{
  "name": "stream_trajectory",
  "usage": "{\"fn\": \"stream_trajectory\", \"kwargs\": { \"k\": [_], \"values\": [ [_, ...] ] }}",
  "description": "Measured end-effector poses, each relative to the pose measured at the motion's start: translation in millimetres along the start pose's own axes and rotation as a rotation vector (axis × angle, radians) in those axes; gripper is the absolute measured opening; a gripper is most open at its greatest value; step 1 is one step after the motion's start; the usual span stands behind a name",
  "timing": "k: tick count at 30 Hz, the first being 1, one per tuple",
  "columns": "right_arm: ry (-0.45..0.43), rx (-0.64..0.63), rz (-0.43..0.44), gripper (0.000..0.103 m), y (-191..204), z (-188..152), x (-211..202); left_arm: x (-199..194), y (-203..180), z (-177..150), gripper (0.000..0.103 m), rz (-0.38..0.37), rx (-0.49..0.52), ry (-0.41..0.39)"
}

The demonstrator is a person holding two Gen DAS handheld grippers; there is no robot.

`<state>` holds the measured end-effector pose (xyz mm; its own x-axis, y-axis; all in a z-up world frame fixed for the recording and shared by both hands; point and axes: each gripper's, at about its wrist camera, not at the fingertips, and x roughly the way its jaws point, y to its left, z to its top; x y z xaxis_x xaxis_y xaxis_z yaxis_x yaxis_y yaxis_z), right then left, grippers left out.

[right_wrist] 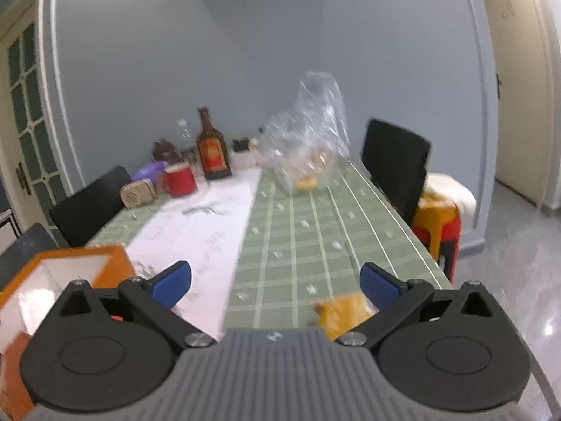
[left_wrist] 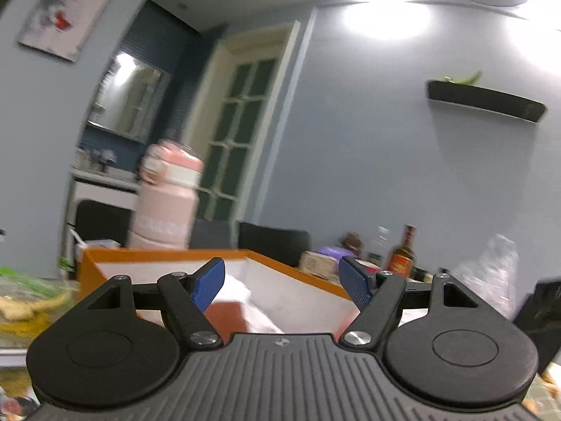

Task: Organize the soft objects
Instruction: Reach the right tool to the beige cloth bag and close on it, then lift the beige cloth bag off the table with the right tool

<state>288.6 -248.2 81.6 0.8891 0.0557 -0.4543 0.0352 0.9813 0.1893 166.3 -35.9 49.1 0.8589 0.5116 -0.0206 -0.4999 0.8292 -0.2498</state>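
The orange soft item (right_wrist: 345, 310) lies on the green checked tablecloth (right_wrist: 298, 231), at about five o'clock in the right wrist view, just beside the right gripper's (right_wrist: 275, 280) right finger. Both that and the left gripper (left_wrist: 282, 282) stand spread and empty. The item looks light, limp and crushable; a pinch across its middle should serve. Blur hides its long axis and heading. The orange box (left_wrist: 168, 258), holding pale and reddish soft pieces, sits ahead of the left gripper.

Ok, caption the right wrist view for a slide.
Open right gripper above green tablecloth, yellow object near its right finger.
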Motion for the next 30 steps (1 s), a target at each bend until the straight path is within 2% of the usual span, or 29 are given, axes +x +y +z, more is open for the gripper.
{"fn": "stream_trajectory", "kwargs": {
  "k": [4, 8, 11, 13, 16, 18, 21, 23, 28, 30],
  "values": [
    [0.027, 0.068, 0.035, 0.1, -26, -15, 7, 0, -7, -4, 0.087, -0.059, 0.037, 0.026],
    [0.108, 0.151, 0.097, 0.099, -46, -29, 5, -6, -14, -9, 0.087, -0.128, 0.076, 0.032],
    [0.084, 0.14, 0.123, 0.096, -52, -42, -4, -13, -22, -14, 0.087, -0.167, 0.125, 0.001],
    [0.071, 0.111, 0.107, 0.094, -55, -49, -6, -18, -28, -18, 0.087, -0.194, 0.169, -0.031],
    [0.107, 0.098, 0.087, 0.082, -61, -56, 0, -22, -36, -25, 0.087, -0.202, 0.236, -0.075],
    [0.151, 0.119, 0.106, 0.072, -65, -61, 5, -23, -39, -27, 0.087, -0.218, 0.25, -0.069],
    [0.184, 0.142, 0.136, 0.062, -72, -67, 4, -24, -41, -29, 0.087, -0.233, 0.262, -0.063],
    [0.178, 0.161, 0.145, 0.062, -77, -68, 2, -25, -42, -30, 0.087, -0.254, 0.262, -0.046],
    [0.209, 0.261, 0.295, 0.062, -93, -71, -2, -27, -41, -30, 0.087, -0.3, 0.259, -0.015],
    [0.22, 0.265, 0.322, 0.059, -92, -72, -2, -28, -41, -31, 0.087, -0.31, 0.264, -0.014]
  ]
}}
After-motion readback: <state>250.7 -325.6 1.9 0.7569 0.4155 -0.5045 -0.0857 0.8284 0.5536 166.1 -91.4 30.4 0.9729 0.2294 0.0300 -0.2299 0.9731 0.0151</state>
